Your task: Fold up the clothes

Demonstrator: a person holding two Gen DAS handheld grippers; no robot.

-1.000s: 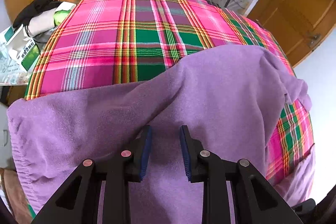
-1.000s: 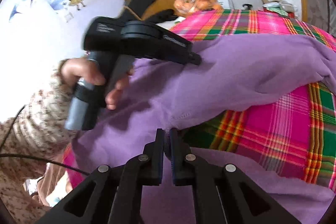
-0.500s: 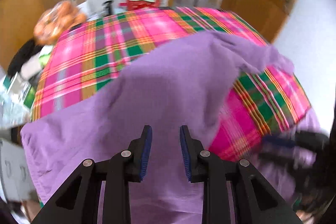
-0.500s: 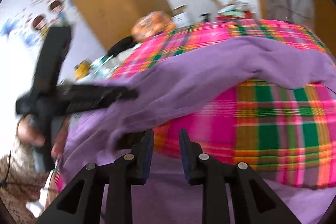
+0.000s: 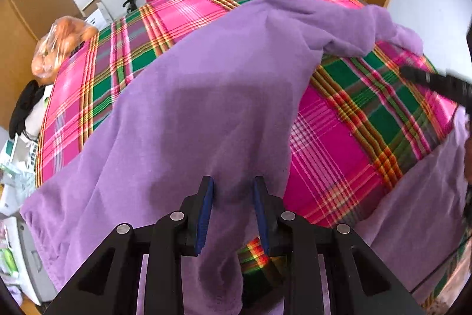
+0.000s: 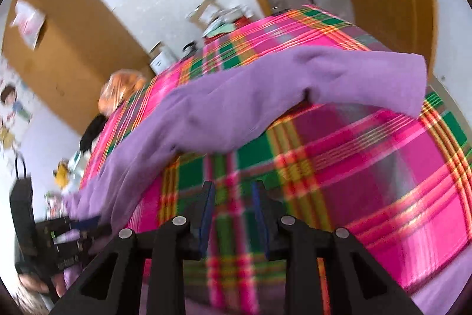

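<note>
We see a purple sweatshirt [image 5: 212, 96] spread over the plaid tablecloth [image 5: 339, 143], draped diagonally from the near left edge of the tabletop toward the far right corner. One sleeve [image 6: 368, 76] runs out to the far right edge, bunched at the cuff. More purple fabric hangs off the near right edge.

Left gripper [image 5: 233, 211]: jaws partly apart, over the near edge of the sweatshirt. Fabric lies between and under the fingers, but we cannot tell if the pads actually pinch it; there looks to be a gap on each side.

Right gripper [image 6: 233, 211]: jaws opening, nothing between them, only bare tablecloth below. The view is motion-blurred. In the left wrist view its dark tip [image 5: 436, 83] shows at the right edge of the tabletop.

We judge the step as re-gripping for the next fold, probably the sleeve. To do it well:
- send the right gripper to the sleeve cuff at the far right edge, and take both layers
- pinch only purple fabric, not the tablecloth under it
- keep the left gripper pinning the near edge so the body does not slide
- carry the sleeve straight across the body and lay it flat, no twist

Off the far left corner sits a bag of oranges [image 5: 62, 46], well apart from the sweatshirt.
</note>
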